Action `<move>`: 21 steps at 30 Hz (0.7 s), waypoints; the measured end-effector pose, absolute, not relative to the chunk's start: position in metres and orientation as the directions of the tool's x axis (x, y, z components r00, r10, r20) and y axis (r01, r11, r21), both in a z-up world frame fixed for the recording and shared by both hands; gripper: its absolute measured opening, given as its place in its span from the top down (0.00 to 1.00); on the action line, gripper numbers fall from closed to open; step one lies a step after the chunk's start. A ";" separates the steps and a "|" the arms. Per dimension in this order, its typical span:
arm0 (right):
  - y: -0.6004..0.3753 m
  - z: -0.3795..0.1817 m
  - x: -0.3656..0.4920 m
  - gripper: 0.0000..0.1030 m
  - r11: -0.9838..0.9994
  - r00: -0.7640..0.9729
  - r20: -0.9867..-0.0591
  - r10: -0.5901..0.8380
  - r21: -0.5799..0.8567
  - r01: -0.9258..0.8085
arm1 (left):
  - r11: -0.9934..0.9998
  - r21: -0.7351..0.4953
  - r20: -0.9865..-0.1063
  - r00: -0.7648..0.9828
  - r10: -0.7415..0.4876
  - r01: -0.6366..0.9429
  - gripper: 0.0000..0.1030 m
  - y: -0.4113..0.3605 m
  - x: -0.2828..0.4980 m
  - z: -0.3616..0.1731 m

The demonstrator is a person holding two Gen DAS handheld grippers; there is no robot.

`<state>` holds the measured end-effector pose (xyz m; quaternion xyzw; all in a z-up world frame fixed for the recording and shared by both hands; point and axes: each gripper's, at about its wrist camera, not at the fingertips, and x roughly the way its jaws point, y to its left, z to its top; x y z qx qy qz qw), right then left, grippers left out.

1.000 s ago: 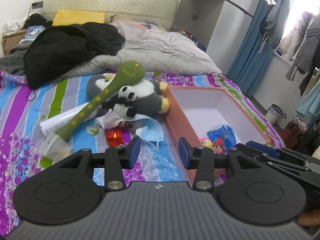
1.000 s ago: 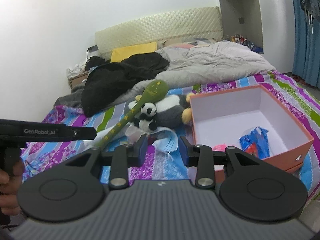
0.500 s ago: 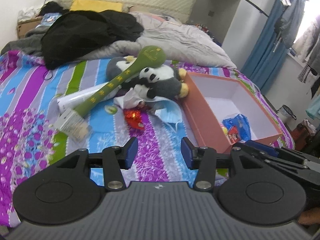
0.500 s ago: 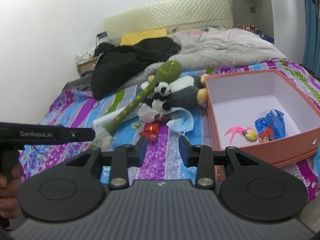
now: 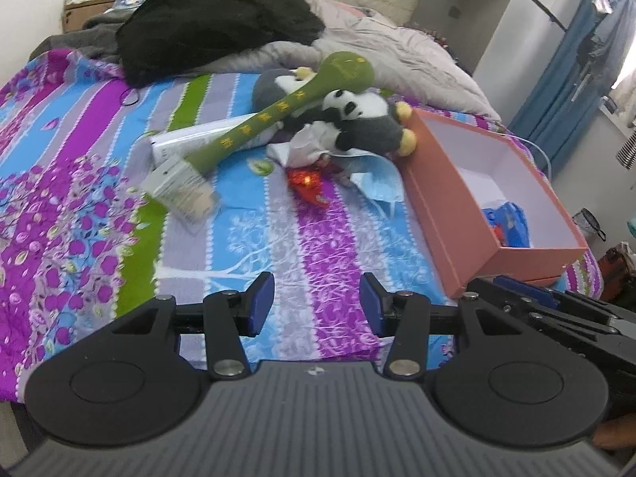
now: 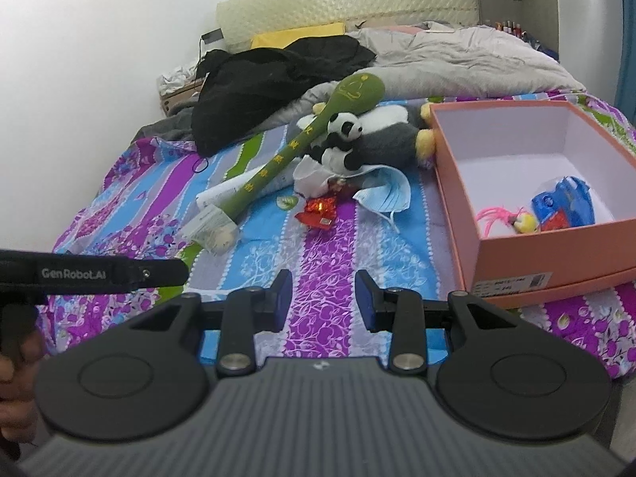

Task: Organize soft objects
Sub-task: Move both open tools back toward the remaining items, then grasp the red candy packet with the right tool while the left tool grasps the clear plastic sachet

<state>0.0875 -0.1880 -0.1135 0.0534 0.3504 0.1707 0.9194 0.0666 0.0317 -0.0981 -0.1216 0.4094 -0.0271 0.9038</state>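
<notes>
A small panda plush (image 5: pixel 349 105) (image 6: pixel 344 131) lies against a grey penguin plush (image 5: pixel 369 131) (image 6: pixel 391 143) on the striped bedspread. A long green plush mallet (image 5: pixel 278 113) (image 6: pixel 302 147) leans across them. A blue face mask (image 5: pixel 377 181) (image 6: pixel 385 192), crumpled white paper (image 6: pixel 312 177) and a red wrapper (image 5: pixel 308 185) (image 6: pixel 320 212) lie in front. An open orange box (image 5: pixel 445 202) (image 6: pixel 457 183) holds a blue packet (image 6: pixel 566 206) and a pink-haired toy (image 6: pixel 512 220). My left gripper (image 5: pixel 317 304) and right gripper (image 6: pixel 322 300) are both open and empty, hovering near the bed's front edge.
A black coat (image 5: pixel 214 28) (image 6: pixel 274 75) and a grey duvet (image 5: pixel 397 47) (image 6: pixel 457 59) are heaped at the bed's head. A white tube (image 5: pixel 190 145) and a packet (image 5: pixel 181 189) lie left of the toys. The left gripper's body (image 6: pixel 91 276) shows in the right wrist view.
Both grippers have pulled back from the toys and risen, so more bedspread shows in front. Nothing on the bed has moved.
</notes>
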 end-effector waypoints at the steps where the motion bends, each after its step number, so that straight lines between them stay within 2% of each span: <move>1: -0.186 -0.115 0.089 0.63 0.936 0.691 -0.631 0.352 0.218 -0.278 | 0.967 -0.245 -0.735 0.663 -0.142 -0.065 0.48 0.036 0.067 -0.100; 8: -0.178 -0.123 0.103 0.63 0.934 0.663 -0.661 0.352 0.197 -0.298 | 0.956 -0.266 -0.740 0.662 -0.117 -0.128 0.45 0.052 0.082 -0.118; 21: -0.160 -0.145 0.154 0.63 0.924 0.613 -0.698 0.371 0.210 -0.320 | 0.952 -0.223 -0.789 0.612 -0.049 -0.212 0.39 0.072 0.135 -0.157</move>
